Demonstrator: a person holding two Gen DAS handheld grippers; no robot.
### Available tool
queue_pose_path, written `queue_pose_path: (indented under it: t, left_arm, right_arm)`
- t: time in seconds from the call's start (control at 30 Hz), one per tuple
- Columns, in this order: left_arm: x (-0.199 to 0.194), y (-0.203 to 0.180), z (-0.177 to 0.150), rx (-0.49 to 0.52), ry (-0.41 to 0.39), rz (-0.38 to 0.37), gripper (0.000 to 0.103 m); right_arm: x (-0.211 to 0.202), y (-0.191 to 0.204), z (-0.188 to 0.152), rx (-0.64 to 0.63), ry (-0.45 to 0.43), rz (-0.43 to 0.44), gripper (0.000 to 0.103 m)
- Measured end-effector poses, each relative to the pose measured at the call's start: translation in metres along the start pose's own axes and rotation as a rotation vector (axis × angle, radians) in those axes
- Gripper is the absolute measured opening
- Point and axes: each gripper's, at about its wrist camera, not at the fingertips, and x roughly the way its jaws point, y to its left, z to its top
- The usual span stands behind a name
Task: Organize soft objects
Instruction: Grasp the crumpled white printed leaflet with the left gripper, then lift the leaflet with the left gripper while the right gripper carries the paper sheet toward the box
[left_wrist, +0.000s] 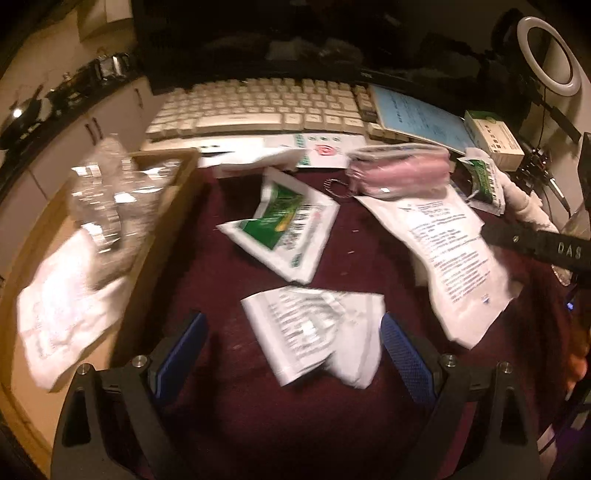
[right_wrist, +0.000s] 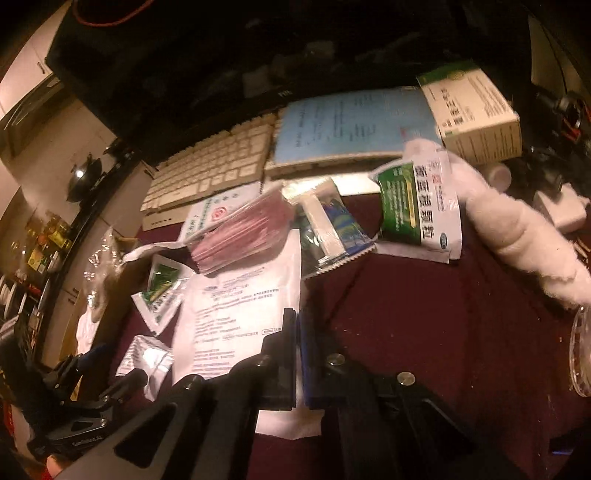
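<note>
While left gripper (left_wrist: 291, 354) jaws gape around crumpled packet (left_wrist: 314, 328) | right gripper (right_wrist: 297, 354) jaws closed, empty, over large white pouch (right_wrist: 243, 295) edge

Desk's pretty crowded, not much open cloth

Bare maroon cloth (right_wrist: 424, 314) sits open right of the big white pouch (right_wrist: 240, 306); sachets (left_wrist: 284, 225), pink mask pack (left_wrist: 399, 171) and cotton roll (right_wrist: 517, 236) clutter the middle, keyboard (left_wrist: 258, 107) blocks the back, wooden box (left_wrist: 159, 206) walls the left.
</note>
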Motion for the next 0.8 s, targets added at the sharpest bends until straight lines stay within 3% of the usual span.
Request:
queue_pose_path:
  t: [0.03,0.07,0.1,0.13,0.2,0.23,0.27,0.37,0.57,0.6,0.73,0.8]
  left_arm:
    - [0.006,-0.003,0.002,0.0,0.01,-0.008,0.094]
    - [0.01,-0.005,0.003,-0.003,0.019,-0.013,0.08]
    - [0.012,-0.008,0.003,0.007,0.001,0.009,0.077]
    - [0.012,-0.011,0.003,0.02,-0.013,0.021,0.057]
    - [0.01,-0.013,0.002,0.032,-0.022,0.022,0.05]
    - [0.009,-0.011,0.001,0.025,-0.024,0.007,0.046]
    - [0.006,-0.009,0.0,0.013,-0.025,-0.01,0.045]
    - [-0.003,0.003,-0.01,-0.019,-0.027,-0.037,0.044]
    - [-0.019,0.02,-0.03,-0.045,-0.011,-0.075,0.044]
    - [-0.017,0.019,-0.029,-0.039,-0.009,-0.073,0.044]
    - [-0.016,0.01,-0.024,-0.018,-0.001,-0.089,0.044]
    - [-0.017,0.002,-0.022,0.01,-0.011,-0.087,0.044]
  right_arm:
    - [0.001,0.0,0.0,-0.003,0.003,0.003,0.006]
    - [0.0,0.0,0.0,-0.003,-0.002,0.005,0.006]
    - [-0.001,0.0,0.0,-0.006,-0.004,0.004,0.007]
    - [-0.002,0.002,0.0,-0.016,-0.001,-0.002,0.01]
    - [-0.006,0.006,-0.002,-0.036,0.0,0.009,0.031]
    - [-0.007,0.008,-0.002,-0.044,-0.001,0.015,0.049]
    - [-0.009,0.011,-0.003,-0.059,-0.006,0.021,0.056]
    - [-0.009,0.016,-0.003,-0.071,0.007,0.009,0.056]
    - [-0.001,-0.004,-0.011,0.041,0.087,0.059,0.056]
    - [0.0,-0.004,-0.012,0.05,0.097,0.076,0.054]
    - [-0.002,0.006,-0.014,0.055,0.115,0.094,0.026]
    - [-0.01,0.016,-0.013,0.036,0.101,0.1,0.023]
